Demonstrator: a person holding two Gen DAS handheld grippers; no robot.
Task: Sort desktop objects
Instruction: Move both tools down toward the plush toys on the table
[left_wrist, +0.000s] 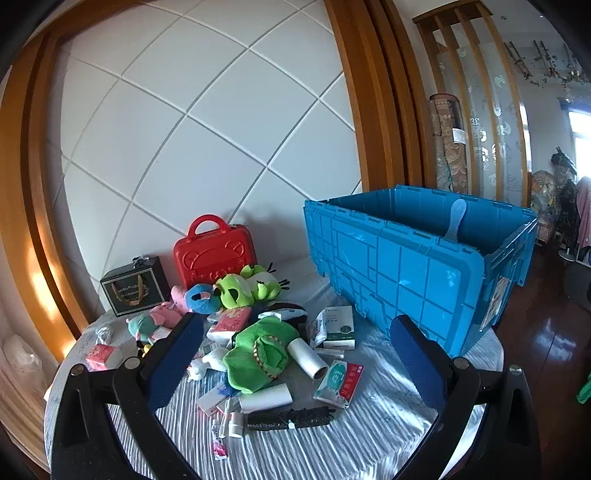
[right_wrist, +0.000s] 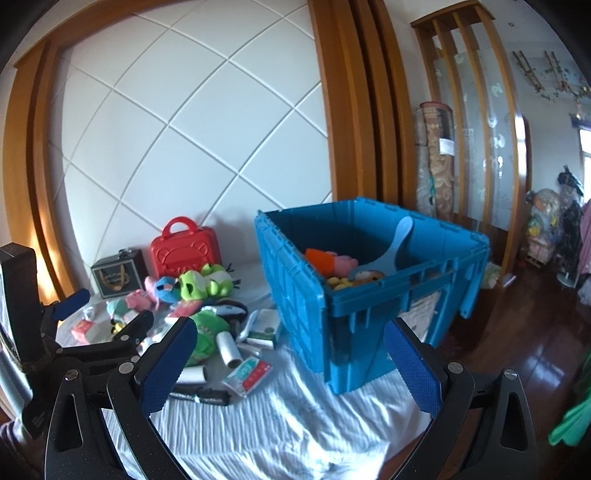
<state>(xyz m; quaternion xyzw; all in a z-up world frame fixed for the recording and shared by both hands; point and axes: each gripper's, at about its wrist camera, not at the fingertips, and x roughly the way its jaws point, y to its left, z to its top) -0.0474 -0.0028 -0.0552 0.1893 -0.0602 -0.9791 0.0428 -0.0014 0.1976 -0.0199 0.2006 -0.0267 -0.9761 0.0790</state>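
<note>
From the left wrist view, your left tongs (left_wrist: 295, 358) hang released and empty above the pile on the white-sheeted tabletop (left_wrist: 369, 435), so drop onto one loose piece, say the big green plush toy (left_wrist: 258, 354), and clench on its bulk rather than a trailing edge; around it I count two white paper rolls (left_wrist: 308, 355), one red plastic carry case (left_wrist: 215, 252) and one black gift box (left_wrist: 133, 285) at the back. From the right wrist view, your right tongs (right_wrist: 291, 369) are likewise released and grasping nothing, near the single blue plastic crate (right_wrist: 295, 295), which already holds several soft toys and one pale blue scoop (right_wrist: 397, 240); carry each pick clear over its rim before letting go.
</note>
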